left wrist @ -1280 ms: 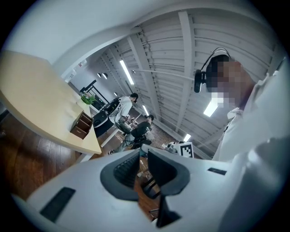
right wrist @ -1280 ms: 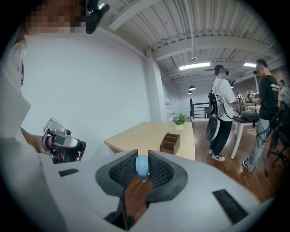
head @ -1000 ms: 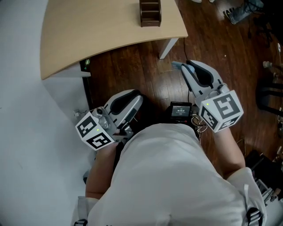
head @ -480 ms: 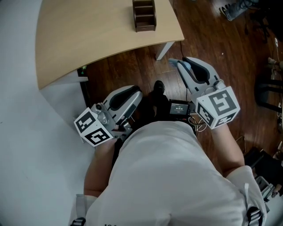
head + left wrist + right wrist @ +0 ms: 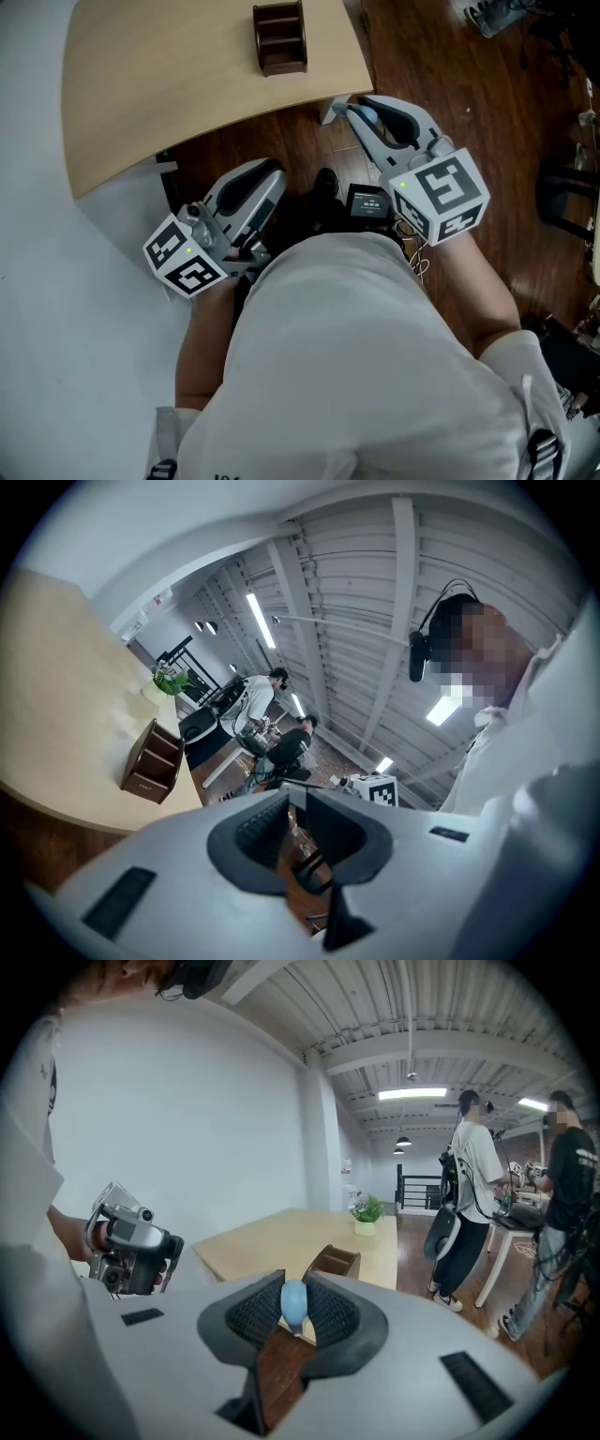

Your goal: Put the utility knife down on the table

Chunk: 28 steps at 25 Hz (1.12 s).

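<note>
Right tool (image 5: pixel 349 105) is clamped on a light-blue utility knife (image 5: pixel 293 1302). Better carry it over the pale wooden desk (image 5: pixel 169 84), lay it flat, then release.

The table (image 5: pixel 187 84) fills the head view's upper left, and a desk organizer (image 5: pixel 279 37) stands on it near its right edge. Below the table's edge, the left gripper (image 5: pixel 270 176) lies lower left of the right gripper (image 5: pixel 349 105). The utility knife (image 5: pixel 293 1302) sits between the right gripper's jaws, just beside the table's corner.
</note>
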Available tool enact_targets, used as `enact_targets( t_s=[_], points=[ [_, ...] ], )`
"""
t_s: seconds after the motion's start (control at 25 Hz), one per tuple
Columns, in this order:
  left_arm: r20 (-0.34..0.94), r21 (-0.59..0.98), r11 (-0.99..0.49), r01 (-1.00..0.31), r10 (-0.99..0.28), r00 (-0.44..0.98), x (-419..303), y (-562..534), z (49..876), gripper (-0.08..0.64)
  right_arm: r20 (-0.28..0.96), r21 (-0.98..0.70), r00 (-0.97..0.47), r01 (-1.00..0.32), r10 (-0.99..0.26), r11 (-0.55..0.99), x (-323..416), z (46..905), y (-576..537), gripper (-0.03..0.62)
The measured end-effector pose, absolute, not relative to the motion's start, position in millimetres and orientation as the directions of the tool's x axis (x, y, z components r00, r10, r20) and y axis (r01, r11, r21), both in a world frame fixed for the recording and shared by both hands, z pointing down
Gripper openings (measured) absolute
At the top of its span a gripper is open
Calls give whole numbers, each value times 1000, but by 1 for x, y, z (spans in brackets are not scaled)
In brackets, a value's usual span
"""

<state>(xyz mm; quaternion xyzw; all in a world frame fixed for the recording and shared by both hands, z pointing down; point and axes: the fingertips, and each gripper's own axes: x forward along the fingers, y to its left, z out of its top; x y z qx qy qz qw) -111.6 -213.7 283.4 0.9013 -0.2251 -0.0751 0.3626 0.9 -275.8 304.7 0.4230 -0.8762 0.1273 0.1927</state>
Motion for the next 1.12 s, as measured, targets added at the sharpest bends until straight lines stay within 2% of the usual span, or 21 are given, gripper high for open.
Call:
enact_targets(
  t_s=[0.56,1.12],
  points=[
    [80,660,-658,-363,-419,905,-103,-229,265,55,470,15,-579,-749,-666,662,-16,301,-284,71],
    [137,726,-613,-311,-314,940,-135,-294,330,55,535,203,-534,-672,-655,713,-82,372,-380,71]
  ],
)
